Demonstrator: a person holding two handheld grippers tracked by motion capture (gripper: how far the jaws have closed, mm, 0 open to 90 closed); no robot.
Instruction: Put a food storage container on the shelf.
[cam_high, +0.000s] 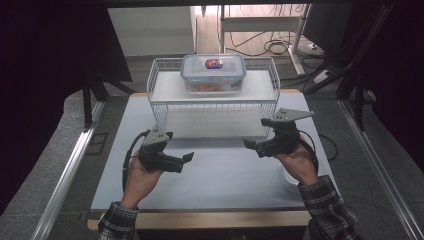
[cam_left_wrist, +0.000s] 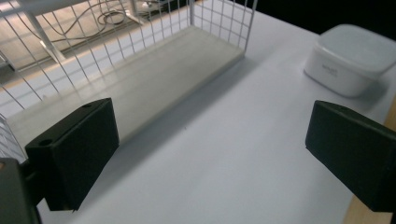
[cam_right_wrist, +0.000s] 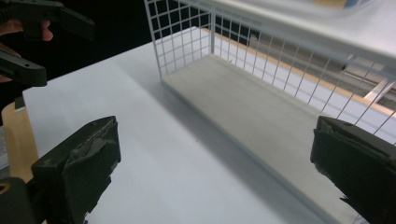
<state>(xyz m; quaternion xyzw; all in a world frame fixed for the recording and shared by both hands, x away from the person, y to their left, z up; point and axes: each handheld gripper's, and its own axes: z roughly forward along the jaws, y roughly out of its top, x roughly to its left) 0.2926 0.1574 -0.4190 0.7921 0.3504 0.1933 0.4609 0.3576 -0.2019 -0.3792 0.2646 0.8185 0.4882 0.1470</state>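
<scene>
Open table (cam_high: 220, 172) before the wire rack (cam_high: 215, 107); rack blocks beyond.

White wire rack (cam_high: 215, 107) w/ pale shelf boards. Clear container (cam_high: 213, 74), blue-rimmed lid, red/blue label on top, orange contents. Table (cam_high: 220, 175) white, light wood edge. Both grippers black: left gripper (cam_high: 187, 161), right gripper (cam_high: 251, 146). Sleeves (cam_high: 327, 200) plaid, dark/white. Small white box (cam_left_wrist: 350, 58).
</scene>
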